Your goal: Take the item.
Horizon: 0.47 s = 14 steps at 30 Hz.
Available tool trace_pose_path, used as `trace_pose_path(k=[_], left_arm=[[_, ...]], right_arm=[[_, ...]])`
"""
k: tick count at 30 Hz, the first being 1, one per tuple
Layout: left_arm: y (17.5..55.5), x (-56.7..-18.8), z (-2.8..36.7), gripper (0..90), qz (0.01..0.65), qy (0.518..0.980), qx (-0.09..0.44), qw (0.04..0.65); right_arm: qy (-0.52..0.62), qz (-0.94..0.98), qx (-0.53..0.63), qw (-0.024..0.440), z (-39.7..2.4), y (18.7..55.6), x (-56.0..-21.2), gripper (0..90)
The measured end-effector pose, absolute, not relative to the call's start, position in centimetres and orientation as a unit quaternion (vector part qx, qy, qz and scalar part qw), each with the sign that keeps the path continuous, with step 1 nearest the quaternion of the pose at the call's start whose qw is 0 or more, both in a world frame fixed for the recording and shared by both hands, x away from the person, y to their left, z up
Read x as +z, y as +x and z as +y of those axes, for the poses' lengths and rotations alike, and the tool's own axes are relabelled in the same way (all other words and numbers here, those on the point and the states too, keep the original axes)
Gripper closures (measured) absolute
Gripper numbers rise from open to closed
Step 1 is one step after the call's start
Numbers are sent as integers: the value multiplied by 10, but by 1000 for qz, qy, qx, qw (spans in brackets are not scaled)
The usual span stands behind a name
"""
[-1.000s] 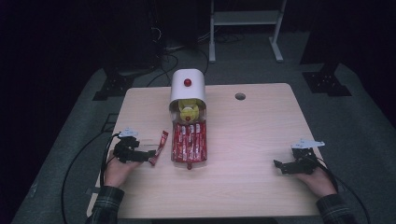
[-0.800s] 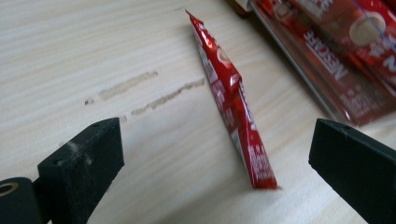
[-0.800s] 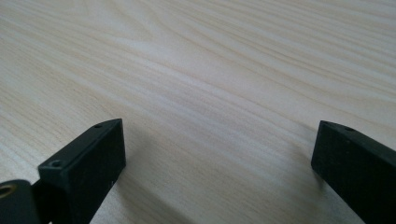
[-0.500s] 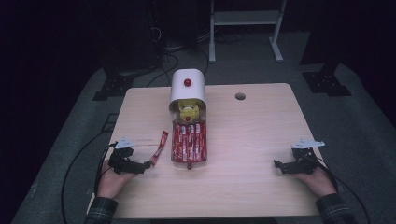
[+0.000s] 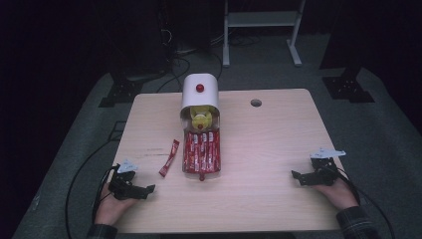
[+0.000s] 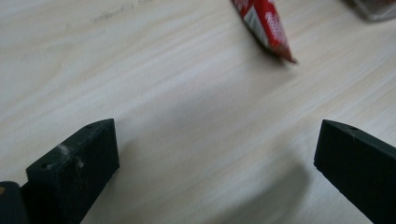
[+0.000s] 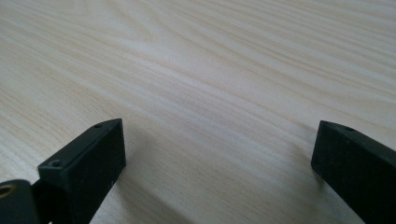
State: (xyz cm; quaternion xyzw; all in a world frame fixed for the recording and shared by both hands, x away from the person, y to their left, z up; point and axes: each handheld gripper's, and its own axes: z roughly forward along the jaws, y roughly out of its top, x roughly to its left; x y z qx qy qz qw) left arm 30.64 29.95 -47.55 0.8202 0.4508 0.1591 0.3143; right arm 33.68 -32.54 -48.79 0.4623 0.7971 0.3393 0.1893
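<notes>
A single red sachet (image 5: 169, 158) lies loose on the wooden table (image 5: 268, 139), left of a clear tray (image 5: 201, 152) packed with several red sachets. Its tip (image 6: 268, 29) shows ahead of my left gripper in the left gripper view. Behind the tray stands a white domed container (image 5: 199, 93) with a red knob, and a yellow toy (image 5: 200, 119) sits at its mouth. My left gripper (image 5: 145, 189) rests open and empty near the front left edge, well short of the loose sachet. My right gripper (image 5: 297, 177) rests open and empty at the front right, over bare wood.
A small round hole (image 5: 256, 103) sits in the table top at the back right. Cables trail from both grippers off the table's sides. A white metal stand (image 5: 259, 30) and dark equipment bases stand on the floor behind the table.
My left gripper has drawn back toward the front left edge, away from the loose sachet, which stays where it lay. The right gripper has not moved.
</notes>
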Motion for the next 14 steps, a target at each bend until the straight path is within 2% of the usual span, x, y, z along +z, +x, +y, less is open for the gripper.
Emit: trace_pose_path(k=[5,14], left_arm=[[302,-478,300,0,441,824,175,312],[299,-483,302,0,424,818,187,341]], right_arm=[[462,797,339,189,-325,337,-488,21],[463,797,339,189,-325,337,-488,21]])
